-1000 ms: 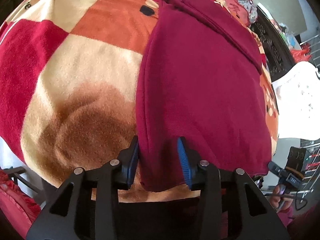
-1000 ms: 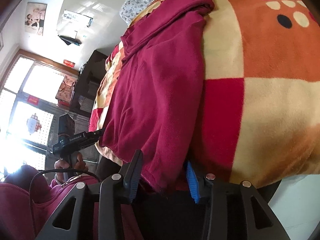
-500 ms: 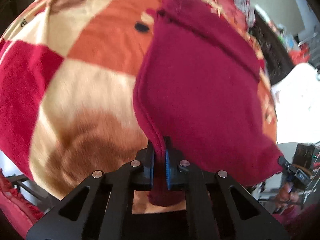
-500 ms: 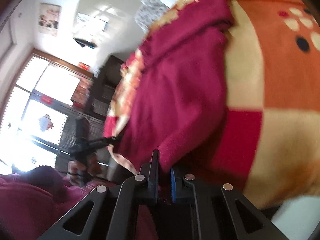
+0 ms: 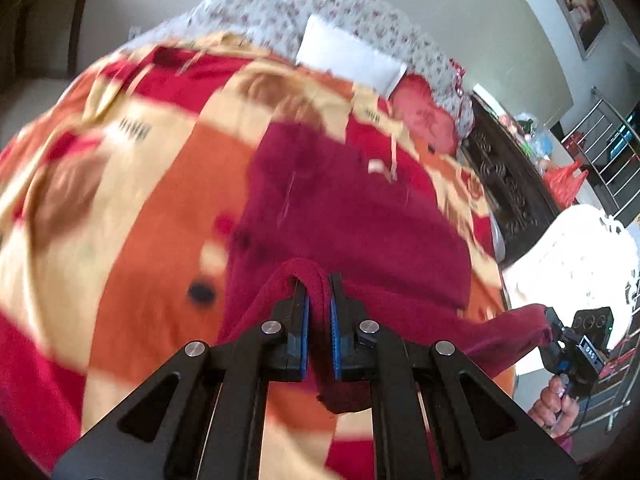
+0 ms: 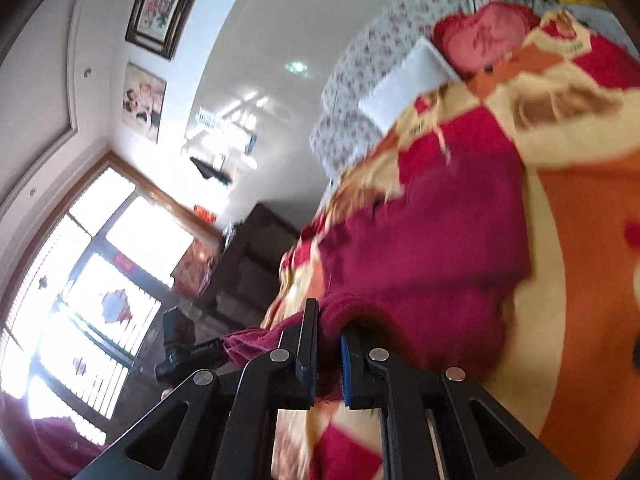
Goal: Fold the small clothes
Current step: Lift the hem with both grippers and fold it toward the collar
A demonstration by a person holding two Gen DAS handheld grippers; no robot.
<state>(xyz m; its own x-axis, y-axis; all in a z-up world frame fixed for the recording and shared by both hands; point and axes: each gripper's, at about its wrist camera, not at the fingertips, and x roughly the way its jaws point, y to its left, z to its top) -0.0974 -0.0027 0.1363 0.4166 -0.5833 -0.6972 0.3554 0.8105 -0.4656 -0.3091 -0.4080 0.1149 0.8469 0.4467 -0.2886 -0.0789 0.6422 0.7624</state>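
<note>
Gripping the maroon garment (image 5: 352, 216) hem in both closed claws, left gripper (image 5: 319, 320) and right gripper (image 6: 329, 344), we see its length stretching ahead.

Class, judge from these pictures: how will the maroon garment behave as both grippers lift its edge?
Probably floppy: the maroon garment bunches over the left gripper and sags toward the right gripper. Its fleecy surface likely resists slipping.
</note>
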